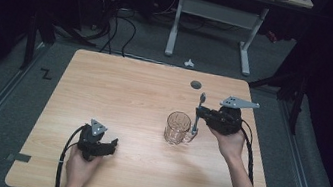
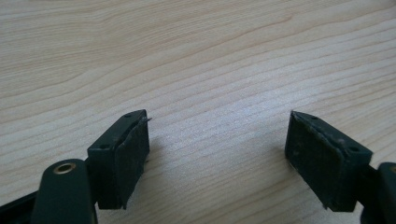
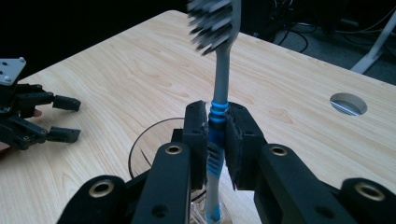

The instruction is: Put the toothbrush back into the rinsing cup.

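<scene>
The right tool (image 3: pixel 215 140) is clamped on the blue-ribbed grip of a toothbrush (image 3: pixel 218 88), holding it upright with the bristles at the top and the handle end reaching down into a glass mug (image 1: pixel 178 128). Gripping at mid-handle keeps the brush vertical, so it can pass through the mug's mouth without catching the rim — that looks like the point of the pose, though whether the brush is going in or coming out cannot be told. The mug stands on the desk (image 1: pixel 120 86) right of centre, nearer the right edge than the left, its handle turned toward the right tool.

The left tool (image 1: pixel 104 144) rests low near the front edge, left of centre and well apart from the mug. Its jaws stand wide apart with bare wood between them — nothing held, nothing touched. It seems parked out of the way while the right one works.
</scene>
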The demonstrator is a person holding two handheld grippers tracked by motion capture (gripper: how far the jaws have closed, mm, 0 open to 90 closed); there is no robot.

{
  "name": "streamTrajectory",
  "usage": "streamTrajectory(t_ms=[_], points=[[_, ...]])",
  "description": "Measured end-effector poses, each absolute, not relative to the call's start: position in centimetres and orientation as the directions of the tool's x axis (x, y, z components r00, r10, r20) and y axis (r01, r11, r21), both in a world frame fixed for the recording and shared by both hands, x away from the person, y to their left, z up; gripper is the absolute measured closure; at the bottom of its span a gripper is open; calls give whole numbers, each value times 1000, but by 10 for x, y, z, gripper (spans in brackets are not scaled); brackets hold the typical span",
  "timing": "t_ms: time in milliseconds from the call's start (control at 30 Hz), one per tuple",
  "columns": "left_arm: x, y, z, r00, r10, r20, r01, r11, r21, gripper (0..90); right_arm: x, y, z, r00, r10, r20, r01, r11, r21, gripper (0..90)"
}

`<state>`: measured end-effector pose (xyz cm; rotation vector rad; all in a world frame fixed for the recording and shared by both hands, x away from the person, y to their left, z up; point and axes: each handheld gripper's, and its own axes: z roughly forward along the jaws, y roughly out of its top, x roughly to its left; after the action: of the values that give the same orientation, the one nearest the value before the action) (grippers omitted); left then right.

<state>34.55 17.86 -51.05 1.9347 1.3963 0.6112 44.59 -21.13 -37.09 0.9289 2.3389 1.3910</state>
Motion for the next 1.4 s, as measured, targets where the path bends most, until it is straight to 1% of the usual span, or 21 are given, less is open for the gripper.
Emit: streamTrajectory(t_ms=[533, 933, 1400], points=[[345, 179, -511, 319, 948, -9, 636, -207, 743, 225, 442, -220, -377, -751, 651, 114, 406, 317, 857, 796], [345, 179, -511, 319, 948, -9, 636, -207, 743, 224, 437, -223, -378, -750, 654, 102, 399, 324, 858, 795], [345, 179, -511, 319, 948, -9, 636, -207, 743, 225, 434, -225, -387, -744, 661, 100, 414, 338, 845, 794]])
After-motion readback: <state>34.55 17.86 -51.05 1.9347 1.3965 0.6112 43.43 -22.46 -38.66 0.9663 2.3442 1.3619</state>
